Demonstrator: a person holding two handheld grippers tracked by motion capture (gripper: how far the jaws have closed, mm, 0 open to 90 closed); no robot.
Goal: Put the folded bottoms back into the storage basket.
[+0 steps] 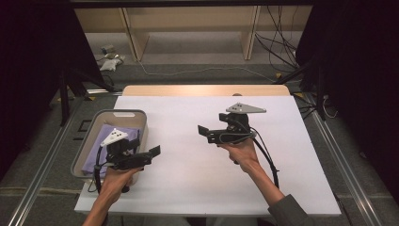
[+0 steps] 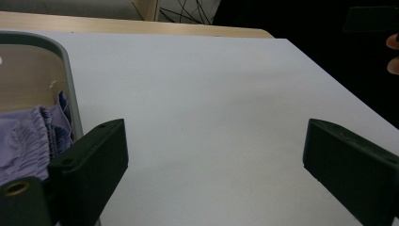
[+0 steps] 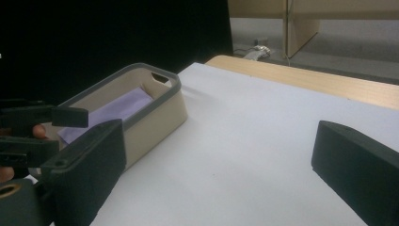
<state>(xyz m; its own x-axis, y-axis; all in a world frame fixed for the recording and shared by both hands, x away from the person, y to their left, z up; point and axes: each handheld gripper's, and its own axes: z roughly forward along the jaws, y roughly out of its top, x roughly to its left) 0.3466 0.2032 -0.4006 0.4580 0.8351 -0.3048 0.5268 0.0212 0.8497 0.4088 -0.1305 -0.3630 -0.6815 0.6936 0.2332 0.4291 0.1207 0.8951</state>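
Left gripper held above the white tabletop, just right of the beige plastic bin with grey rim; fingers spread wide, grasping nothing. Folded lilac cloth lies inside the bin. Right gripper near centre, fingers likewise released.

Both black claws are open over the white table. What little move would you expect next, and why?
Probably the left gripper swings toward the beige plastic bin beside it, since the folded purple cloth inside is the one loose item, and the right gripper is farther away.
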